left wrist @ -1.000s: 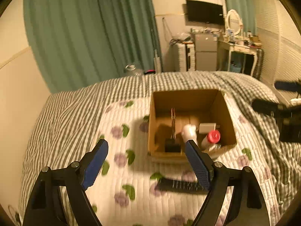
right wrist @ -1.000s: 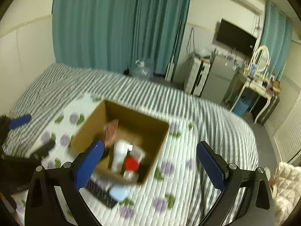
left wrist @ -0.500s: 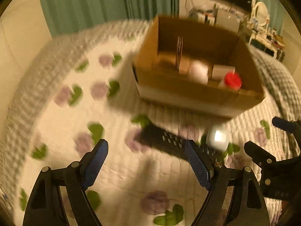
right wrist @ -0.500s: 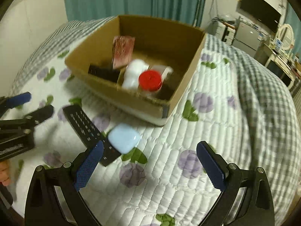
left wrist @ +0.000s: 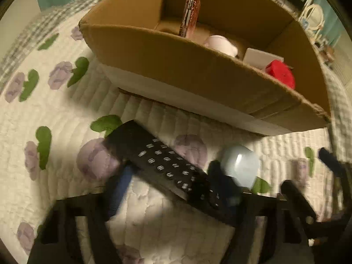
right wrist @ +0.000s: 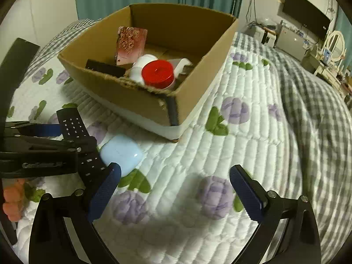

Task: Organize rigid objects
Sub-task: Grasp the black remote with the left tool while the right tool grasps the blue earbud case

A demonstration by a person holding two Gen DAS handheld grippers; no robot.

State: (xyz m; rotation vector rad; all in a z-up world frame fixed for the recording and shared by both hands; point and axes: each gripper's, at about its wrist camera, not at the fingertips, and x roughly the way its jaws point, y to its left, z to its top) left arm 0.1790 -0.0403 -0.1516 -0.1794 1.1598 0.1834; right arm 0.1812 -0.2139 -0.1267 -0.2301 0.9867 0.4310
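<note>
Since half a second ago you have brought your left gripper [left wrist: 169,184] down onto the black remote [left wrist: 167,165], whose body now lies between the two blue-padded fingers [left wrist: 120,187]. The view is motion-blurred, so you cannot tell whether the jaws have clamped on the remote or only straddle it; from the right wrist view the left gripper [right wrist: 55,136] sits right over the remote [right wrist: 74,132] with one blue pad beside the remote's edge.

Your right gripper [right wrist: 175,190] is released, its jaws spread wide over the floral quilt [right wrist: 220,154], holding nothing and touching nothing.

The remote lies flat on the quilt in front of the cardboard box [right wrist: 136,101], keys up. The pale blue case [right wrist: 121,154] rests just beside the remote, near your right gripper's left finger. Inside the box you can see a red-capped bottle [right wrist: 158,73], a white bottle [right wrist: 140,63], a patterned pink card [right wrist: 131,44] standing upright and a dark flat item [right wrist: 103,67].
</note>
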